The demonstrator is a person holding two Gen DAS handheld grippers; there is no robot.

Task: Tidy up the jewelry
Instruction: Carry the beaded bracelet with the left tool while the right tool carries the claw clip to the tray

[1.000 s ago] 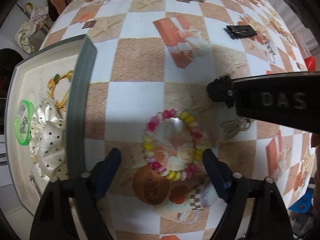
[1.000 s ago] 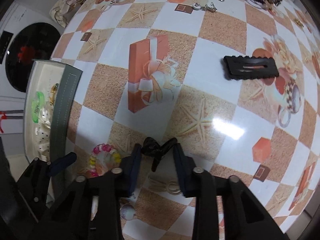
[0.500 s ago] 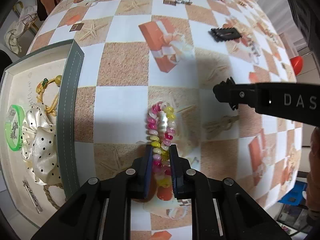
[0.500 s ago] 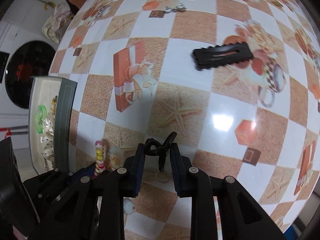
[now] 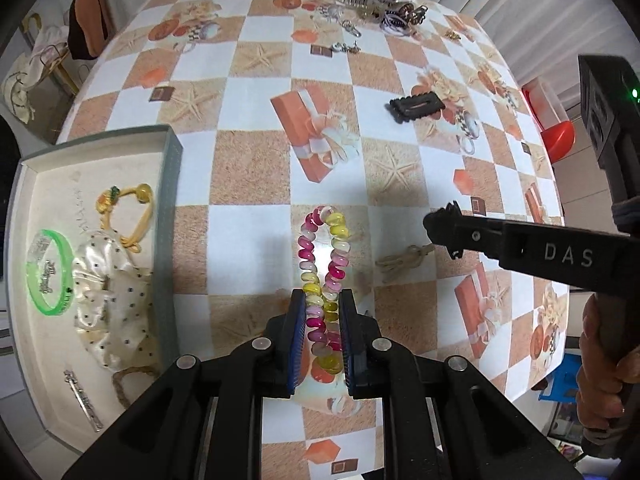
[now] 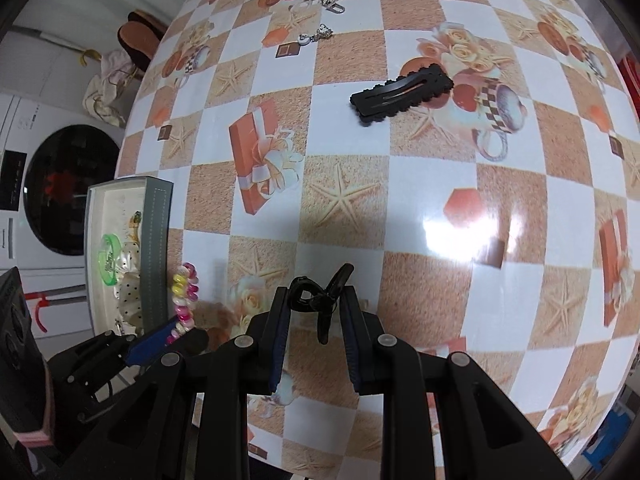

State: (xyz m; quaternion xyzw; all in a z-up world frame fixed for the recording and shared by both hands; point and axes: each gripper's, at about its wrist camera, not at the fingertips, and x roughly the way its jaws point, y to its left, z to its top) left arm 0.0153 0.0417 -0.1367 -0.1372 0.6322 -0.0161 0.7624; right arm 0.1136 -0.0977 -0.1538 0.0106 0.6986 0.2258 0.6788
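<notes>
The left tongs (image 5: pixel 320 332) are clenched on a pink-and-yellow coil bracelet (image 5: pixel 324 256), squeezed into a narrow loop that sticks out ahead of them over the table (image 5: pixel 248 168); the left view alone shows the whole open box (image 5: pixel 170 200) to their left, holding a green bangle (image 5: pixel 50 276), a dotted scrunchie (image 5: pixel 108 300) and a yellow hair tie (image 5: pixel 128 208). The right tongs (image 6: pixel 314 320) grasp a small black clip (image 6: pixel 320 300), plain only in the right view, with a flat black hair clip (image 6: pixel 402 94) lying well ahead of them.
</notes>
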